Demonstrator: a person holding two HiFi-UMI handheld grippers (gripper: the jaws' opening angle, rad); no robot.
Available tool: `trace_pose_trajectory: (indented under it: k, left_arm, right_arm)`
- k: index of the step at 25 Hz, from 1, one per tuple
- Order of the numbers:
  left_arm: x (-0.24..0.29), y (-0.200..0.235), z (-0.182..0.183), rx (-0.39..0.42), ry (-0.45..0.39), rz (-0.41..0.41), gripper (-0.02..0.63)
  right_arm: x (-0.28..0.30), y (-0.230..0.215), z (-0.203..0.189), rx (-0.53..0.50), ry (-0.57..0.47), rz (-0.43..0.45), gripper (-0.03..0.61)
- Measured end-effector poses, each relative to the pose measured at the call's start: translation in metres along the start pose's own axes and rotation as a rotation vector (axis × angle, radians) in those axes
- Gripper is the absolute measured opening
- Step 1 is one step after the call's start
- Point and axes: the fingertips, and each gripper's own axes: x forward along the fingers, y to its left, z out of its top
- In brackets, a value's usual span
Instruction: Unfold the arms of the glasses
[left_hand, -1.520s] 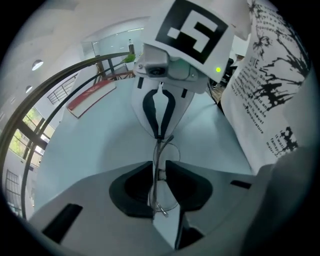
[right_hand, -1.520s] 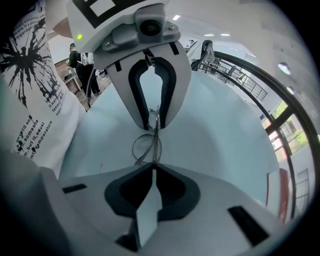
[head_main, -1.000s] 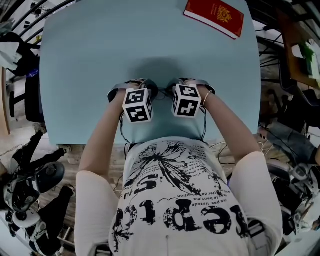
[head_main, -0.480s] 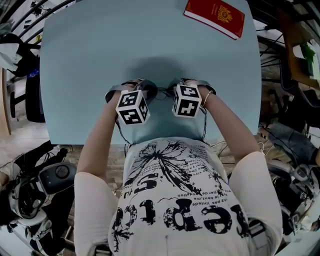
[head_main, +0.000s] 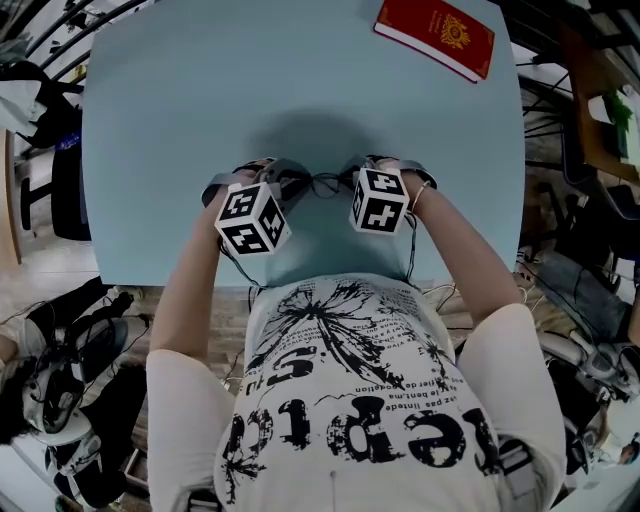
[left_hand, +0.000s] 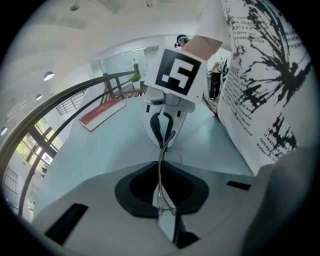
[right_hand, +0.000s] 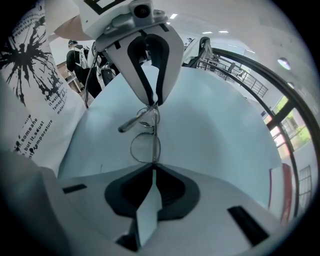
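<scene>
An open-plan lab or office workspace is suggested. A pale blue surface (head_main: 200, 120) is flanked at the near left by cables and black-and-white equipment (head_main: 60, 380) lying on a wood-look floor (head_main: 40, 270). Beyond it, a dark curved railing (left_hand: 65, 100), tall windows (left_hand: 25, 150), ceiling lights (left_hand: 48, 76) and a potted plant (left_hand: 136, 79) are seen.

Glasses (right_hand: 146, 147): thin shiny metal wire. Table (head_main: 200, 120): smooth, matt. Book (head_main: 434, 36): glossy cover.
</scene>
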Motion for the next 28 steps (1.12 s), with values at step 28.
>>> trace_pose_trajectory:
  k: [28]
  left_arm:
    - [-0.068,-0.002,-0.046,-0.100,-0.125,0.032,0.031]
  right_arm:
    - [-0.006,0.001,0.010,0.089,0.125,-0.111,0.062]
